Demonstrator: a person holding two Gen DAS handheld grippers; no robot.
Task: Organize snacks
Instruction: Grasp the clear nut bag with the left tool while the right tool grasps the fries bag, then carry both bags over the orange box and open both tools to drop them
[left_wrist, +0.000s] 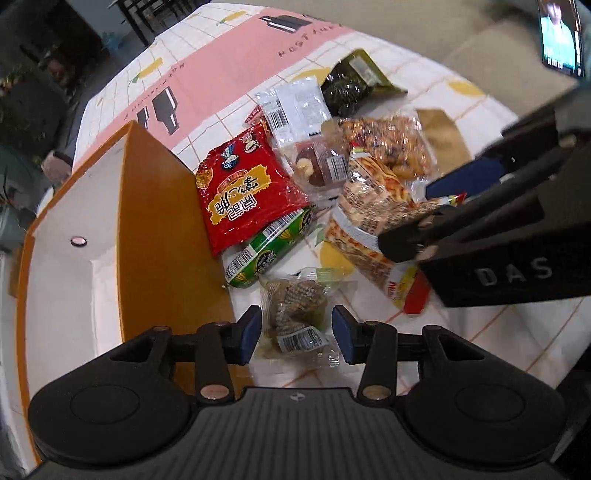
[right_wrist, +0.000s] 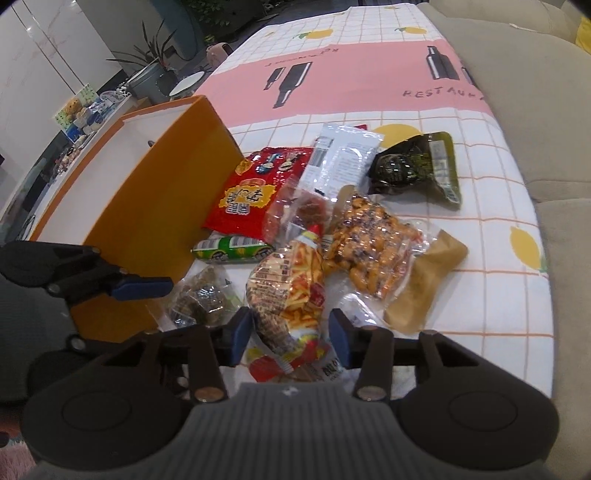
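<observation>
Down on the counter (left_wrist: 491, 332), the left tongs (left_wrist: 296, 334) are straddling, without pinching, a clear-wrapped brown snack packet (left_wrist: 293, 312) right of the orange box (left_wrist: 155, 206). Meanwhile, the right tongs (right_wrist: 289, 341) are flanking loosely a printed fries bag (right_wrist: 291, 291).

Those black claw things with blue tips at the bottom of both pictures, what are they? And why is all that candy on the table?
They are grabbers, one held in each of a person's hands. Each carries a camera looking along its fingers, so each picture comes from one grabber.

The left gripper hangs over a small clear packet of brown snack; its blue fingers sit on either side, not squeezing. The right gripper is around a bag of orange sticks the same way.

On the lemon tablecloth lie more snacks: a red bag, a green tube and a dark green packet. Beside them stands an orange box, probably where the snacks go.
</observation>
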